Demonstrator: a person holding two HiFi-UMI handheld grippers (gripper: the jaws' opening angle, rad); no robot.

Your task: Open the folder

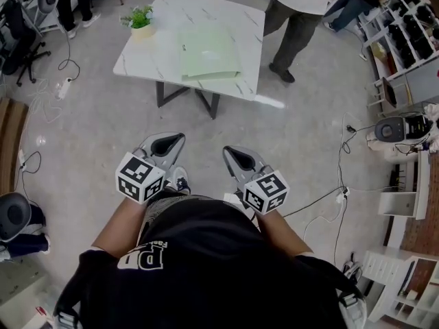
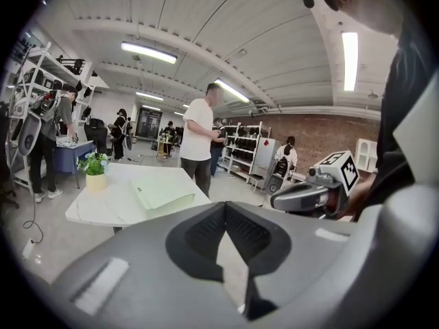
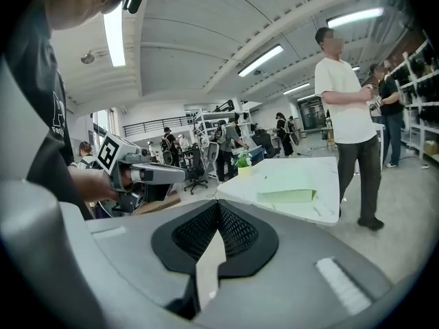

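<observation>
pale green folder (image 1: pixel 208 53) closed, flat rectangle by the near edge of the glossy marbled table (image 1: pixel 206 11).
left gripper (image 1: pixel 177 138) and right gripper (image 1: pixel 229 151) well apart from it, grey jaws pinched together, empty.

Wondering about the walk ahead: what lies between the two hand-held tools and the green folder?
Only bare grey floor, then the white table, near edge first; the green folder lies on that table. The head view shows it.
</observation>
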